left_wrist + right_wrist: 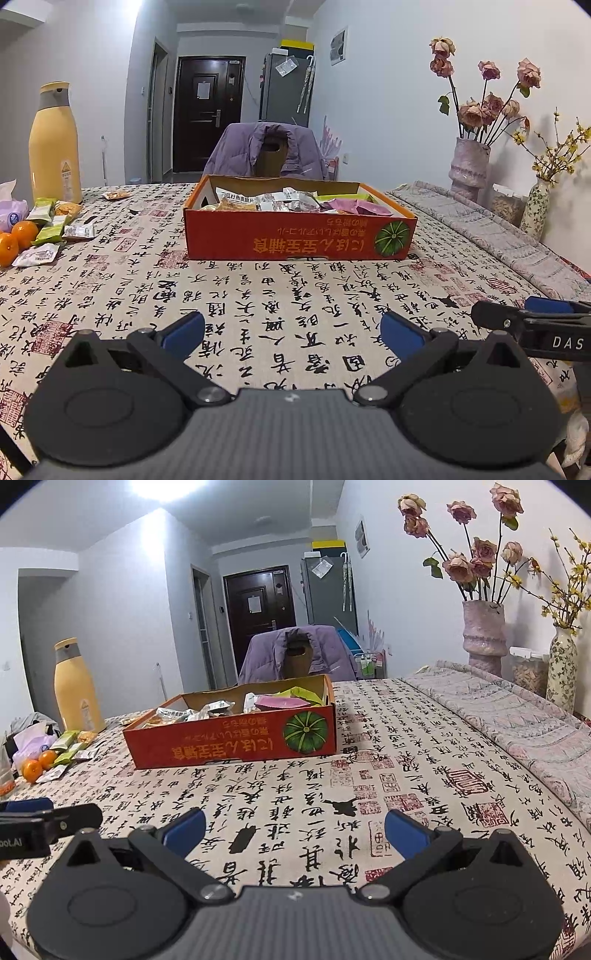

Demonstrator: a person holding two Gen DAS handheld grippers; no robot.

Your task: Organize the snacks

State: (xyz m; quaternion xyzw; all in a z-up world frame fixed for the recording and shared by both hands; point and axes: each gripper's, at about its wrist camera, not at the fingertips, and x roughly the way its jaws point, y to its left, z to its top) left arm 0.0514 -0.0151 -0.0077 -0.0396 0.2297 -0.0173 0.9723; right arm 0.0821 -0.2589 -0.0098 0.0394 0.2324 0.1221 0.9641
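Blue-padded fingers (183, 329) of the left gripper (291, 332) are spread wide and empty over the calligraphy-print tablecloth (258, 295); the right gripper (294, 829) is likewise released. Bare cloth fills mid-frame up to the orange cardboard tray of snack packets (299, 236), centre. Loose snack packets (55, 225) lie left beside small oranges (16, 238), near the table's edge.

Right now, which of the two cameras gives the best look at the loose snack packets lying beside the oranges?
The left wrist view: the loose snack packets lie spread and distinct beside the oranges. The right wrist view shows the same packets smaller and bunched near its left edge.
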